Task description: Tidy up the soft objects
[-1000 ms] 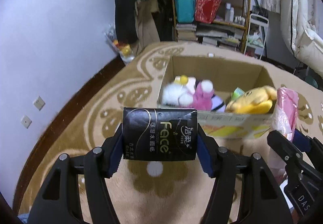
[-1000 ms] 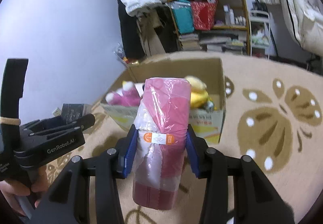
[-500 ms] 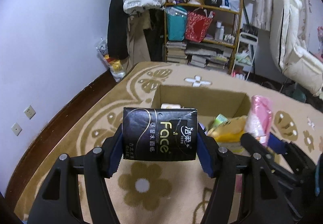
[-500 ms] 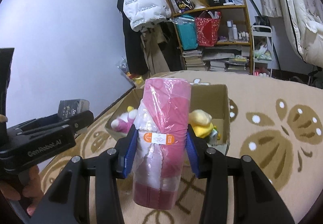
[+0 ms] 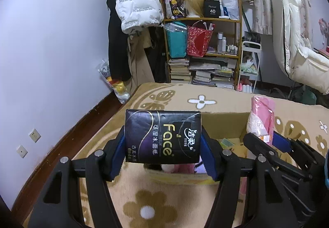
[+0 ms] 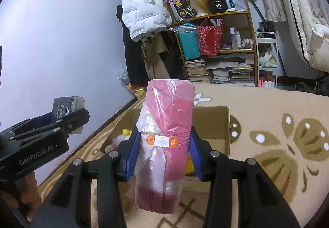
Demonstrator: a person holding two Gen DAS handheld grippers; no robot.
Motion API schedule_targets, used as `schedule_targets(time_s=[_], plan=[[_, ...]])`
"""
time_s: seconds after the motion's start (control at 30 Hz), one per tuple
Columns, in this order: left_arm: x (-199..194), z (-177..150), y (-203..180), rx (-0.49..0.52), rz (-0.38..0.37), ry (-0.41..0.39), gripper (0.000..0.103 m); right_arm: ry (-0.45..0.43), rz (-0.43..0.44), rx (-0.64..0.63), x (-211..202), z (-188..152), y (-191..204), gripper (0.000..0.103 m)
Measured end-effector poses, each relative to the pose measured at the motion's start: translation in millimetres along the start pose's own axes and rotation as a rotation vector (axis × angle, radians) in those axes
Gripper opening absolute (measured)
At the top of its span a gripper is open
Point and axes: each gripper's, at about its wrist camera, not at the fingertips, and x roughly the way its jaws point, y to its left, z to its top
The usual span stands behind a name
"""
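Observation:
My left gripper is shut on a black tissue pack marked "Face", held upright above the rug. My right gripper is shut on a pink roll wrapped in clear plastic, standing upright between the blue pads. An open cardboard box sits on the rug just behind both held things; plush toys lie inside it, mostly hidden. In the left wrist view the pink roll and right gripper show at the right, over the box. The left gripper appears at the left of the right wrist view.
A beige flowered rug covers the floor. A wall runs along the left. Behind the box stand a cluttered shelf with books and bags, hanging coats and a white chair. A hand holds the left gripper.
Both grippers have risen and tilted upward with their loads still held. The box has slid lower in both views and now lies largely behind the held tissue pack and pink roll.

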Motion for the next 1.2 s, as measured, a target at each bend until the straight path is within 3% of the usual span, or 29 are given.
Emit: schedule_targets(time_s=[0.3,0.97,1.1,1.2], plan=[[21.4,6.5,-11.7,0.045,0.016,-0.035,0.063,0.032,0.013,0.003,24.3,19.1,-4.2,0.048],[79.4,-9.8,-18.2,0.055,0.022,0.071,0.065,0.158,-0.006,0.093,78.7,18.3,-37.3,0.049],[80.4,-9.7,-17.1,0.061,0.048,0.069,0.083,0.156,-0.005,0.115,75.7,18.6,-43.6,0.049],[77.1,-9.5,-16.4,0.072,0.066,0.066,0.088,0.156,-0.012,0.119,73.1,19.8,-45.2,0.05]])
